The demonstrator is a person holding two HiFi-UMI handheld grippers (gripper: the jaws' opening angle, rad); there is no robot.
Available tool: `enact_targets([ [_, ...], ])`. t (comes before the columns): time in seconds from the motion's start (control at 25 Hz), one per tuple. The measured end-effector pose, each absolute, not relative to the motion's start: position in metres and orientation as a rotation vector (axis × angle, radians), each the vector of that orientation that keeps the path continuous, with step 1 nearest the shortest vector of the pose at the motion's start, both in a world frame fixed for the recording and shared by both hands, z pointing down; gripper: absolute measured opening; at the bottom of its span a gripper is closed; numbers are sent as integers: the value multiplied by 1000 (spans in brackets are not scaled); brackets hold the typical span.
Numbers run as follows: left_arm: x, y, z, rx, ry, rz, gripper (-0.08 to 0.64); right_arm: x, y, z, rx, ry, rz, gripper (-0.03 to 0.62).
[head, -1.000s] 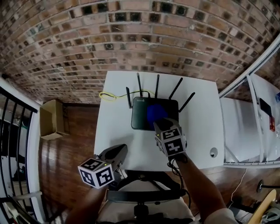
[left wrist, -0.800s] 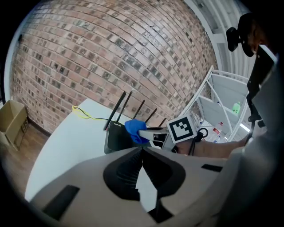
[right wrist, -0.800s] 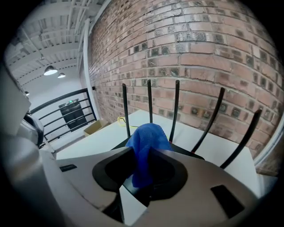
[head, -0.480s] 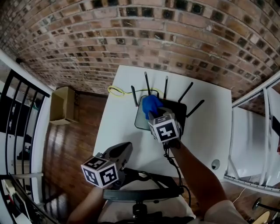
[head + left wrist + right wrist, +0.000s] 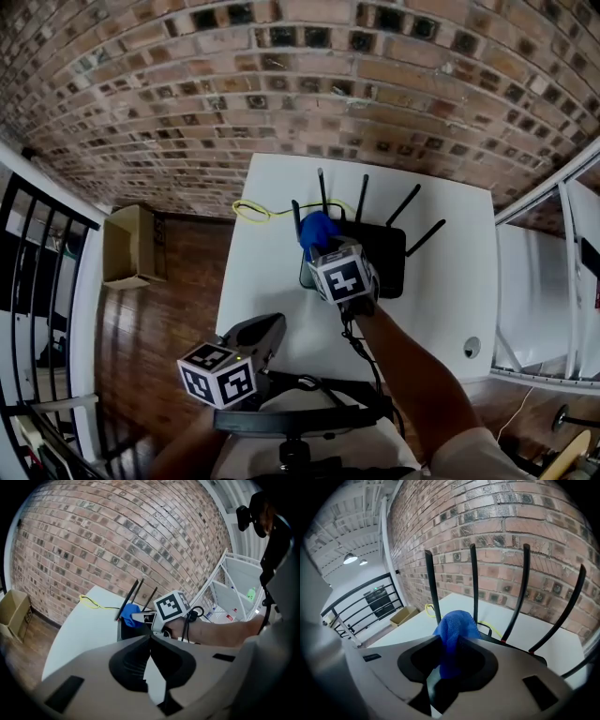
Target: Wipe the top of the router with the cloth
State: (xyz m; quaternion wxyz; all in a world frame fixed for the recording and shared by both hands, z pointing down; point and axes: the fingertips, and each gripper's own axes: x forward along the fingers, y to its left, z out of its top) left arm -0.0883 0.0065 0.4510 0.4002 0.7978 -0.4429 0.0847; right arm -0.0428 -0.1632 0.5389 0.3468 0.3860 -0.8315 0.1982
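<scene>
Cloth (image 5: 317, 231) moved left, one router (image 5: 386, 251), five antennas (image 5: 404, 203)

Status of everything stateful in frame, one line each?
router, flat on the table, antennas up.
cloth, bunched, pinched at the router's back left corner.
right gripper, shut on the cloth.
left gripper, shut, empty, near the table's front edge.
yellow cable, slack on the table.
</scene>
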Motion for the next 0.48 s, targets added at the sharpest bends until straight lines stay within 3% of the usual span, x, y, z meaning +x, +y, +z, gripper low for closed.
enact_targets([
  [0.48,-102,-13,453,2069,-1004,221,31,17,-177,560,1187,-1962,571,129],
])
